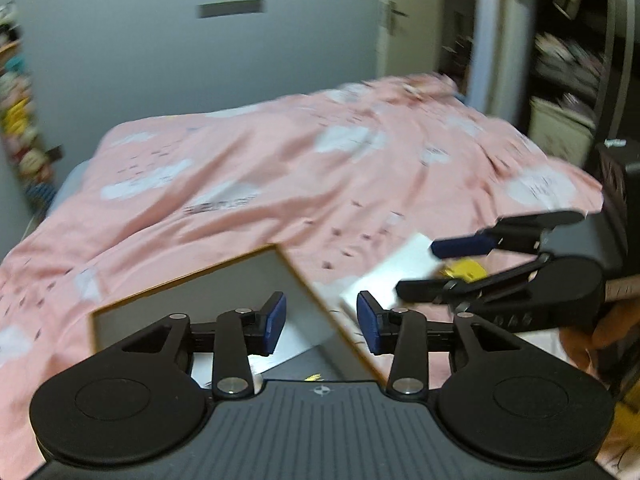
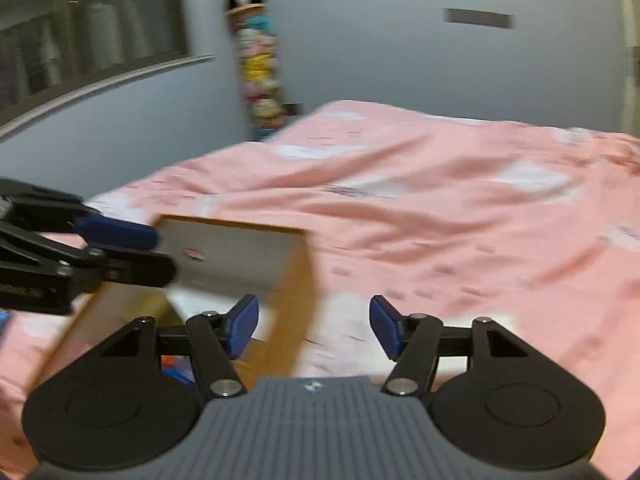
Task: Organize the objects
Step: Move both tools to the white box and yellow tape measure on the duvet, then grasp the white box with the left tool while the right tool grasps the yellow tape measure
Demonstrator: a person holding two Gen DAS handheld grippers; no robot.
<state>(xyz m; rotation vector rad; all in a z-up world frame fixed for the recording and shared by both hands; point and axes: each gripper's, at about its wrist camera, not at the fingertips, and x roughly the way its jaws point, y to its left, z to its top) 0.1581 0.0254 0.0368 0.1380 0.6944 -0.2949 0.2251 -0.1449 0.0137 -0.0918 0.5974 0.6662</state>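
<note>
An open box with tan edges and grey inner walls (image 1: 224, 292) lies on the pink bed; it also shows in the right wrist view (image 2: 240, 256). My left gripper (image 1: 321, 322) is open and empty over the box's right wall. My right gripper (image 2: 314, 328) is open and empty, above a white flat item (image 2: 352, 332) beside the box. In the left wrist view the right gripper (image 1: 440, 268) reaches in from the right over that white item (image 1: 400, 272), with something yellow (image 1: 466, 269) under it. Blue and orange items (image 2: 176, 366) lie inside the box.
The pink bedspread with white clouds (image 1: 280, 168) covers the bed. A column of plush toys (image 2: 256, 52) hangs at the grey wall. A door (image 1: 404, 20) and cluttered shelves (image 1: 568, 52) stand at the far right. A window (image 2: 88, 32) is at the left.
</note>
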